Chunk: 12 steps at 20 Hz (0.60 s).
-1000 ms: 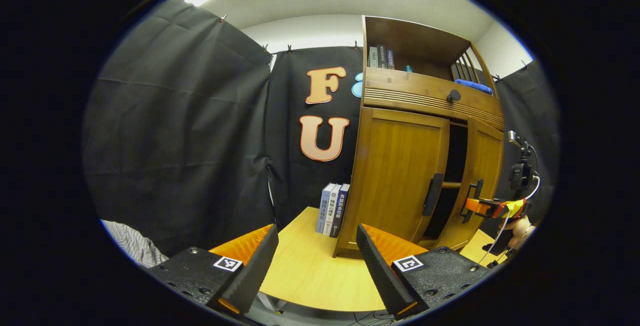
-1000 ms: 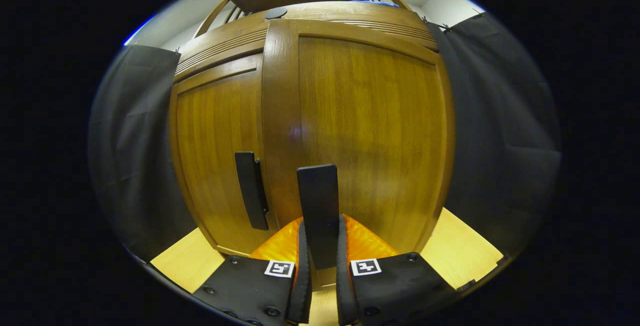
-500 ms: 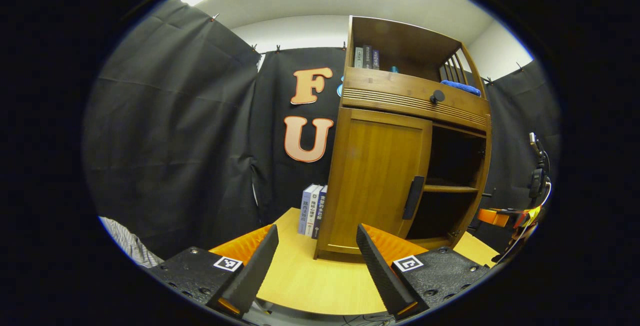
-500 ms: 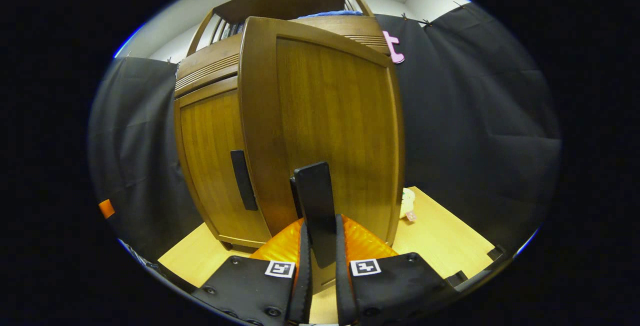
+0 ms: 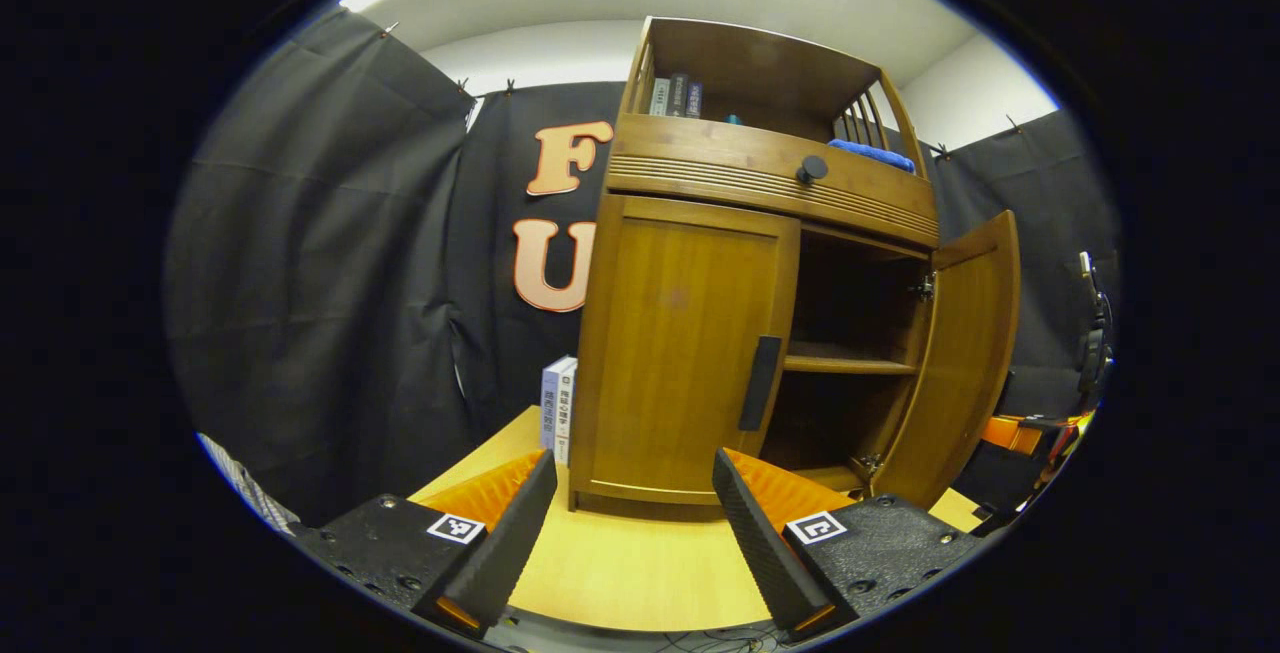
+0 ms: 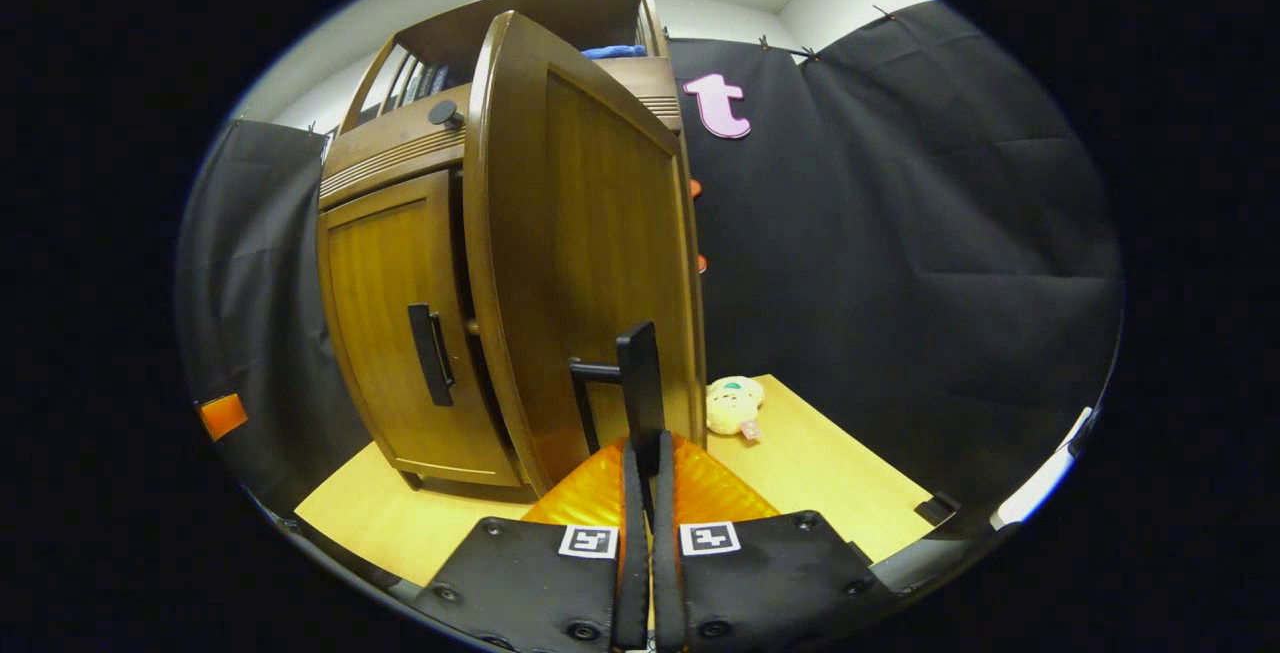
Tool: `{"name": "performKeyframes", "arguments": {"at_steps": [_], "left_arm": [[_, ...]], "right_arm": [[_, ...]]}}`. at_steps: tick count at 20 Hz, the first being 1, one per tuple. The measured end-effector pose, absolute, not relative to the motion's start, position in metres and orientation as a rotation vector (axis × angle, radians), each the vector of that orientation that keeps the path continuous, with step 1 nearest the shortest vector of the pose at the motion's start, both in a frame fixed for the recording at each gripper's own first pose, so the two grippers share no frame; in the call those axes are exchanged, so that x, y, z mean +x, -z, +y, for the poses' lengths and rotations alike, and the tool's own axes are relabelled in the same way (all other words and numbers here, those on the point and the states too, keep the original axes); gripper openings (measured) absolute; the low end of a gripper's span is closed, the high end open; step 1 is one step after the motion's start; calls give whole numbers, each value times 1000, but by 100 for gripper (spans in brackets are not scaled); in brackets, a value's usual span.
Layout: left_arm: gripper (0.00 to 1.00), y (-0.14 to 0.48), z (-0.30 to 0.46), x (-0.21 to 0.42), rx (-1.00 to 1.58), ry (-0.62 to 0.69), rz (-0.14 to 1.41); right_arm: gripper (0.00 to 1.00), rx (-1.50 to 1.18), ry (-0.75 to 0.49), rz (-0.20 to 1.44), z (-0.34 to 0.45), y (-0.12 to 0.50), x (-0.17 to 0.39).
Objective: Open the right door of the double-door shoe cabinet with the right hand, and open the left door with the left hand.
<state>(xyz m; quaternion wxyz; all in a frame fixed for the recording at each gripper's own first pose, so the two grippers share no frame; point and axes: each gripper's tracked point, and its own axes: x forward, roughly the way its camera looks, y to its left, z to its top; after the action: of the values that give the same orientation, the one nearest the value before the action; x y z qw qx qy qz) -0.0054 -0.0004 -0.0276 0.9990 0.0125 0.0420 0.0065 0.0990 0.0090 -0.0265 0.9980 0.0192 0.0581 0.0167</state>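
The right gripper (image 6: 645, 493) is clamped on the black bar handle (image 6: 640, 388) of the brown wooden right door (image 6: 590, 263) — swung wide (hinge-side out) — while the left gripper (image 5: 630, 533) waits spread apart before the shut left door (image 5: 680, 353), ready for its handle (image 5: 759, 383).

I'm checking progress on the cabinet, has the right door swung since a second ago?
Yes. In the left gripper view the right door has swung outward from nearly shut, away from the closed left door, exposing the inner shelf.
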Motion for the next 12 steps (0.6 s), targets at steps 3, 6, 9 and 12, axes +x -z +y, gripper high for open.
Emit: {"name": "performKeyframes", "arguments": {"at_steps": [3, 6, 9, 12], "left_arm": [[92, 29, -25, 1, 31, 25, 80], [92, 28, -45, 9, 41, 48, 69], [95, 31, -61, 18, 46, 62, 70], [92, 32, -74, 25, 42, 71, 69]], "right_arm": [[10, 72, -32, 121, -4, 24, 93], [9, 78, -21, 122, -18, 22, 91], [9, 79, -18, 124, -32, 24, 88], [9, 107, -13, 125, -46, 23, 87]]}}
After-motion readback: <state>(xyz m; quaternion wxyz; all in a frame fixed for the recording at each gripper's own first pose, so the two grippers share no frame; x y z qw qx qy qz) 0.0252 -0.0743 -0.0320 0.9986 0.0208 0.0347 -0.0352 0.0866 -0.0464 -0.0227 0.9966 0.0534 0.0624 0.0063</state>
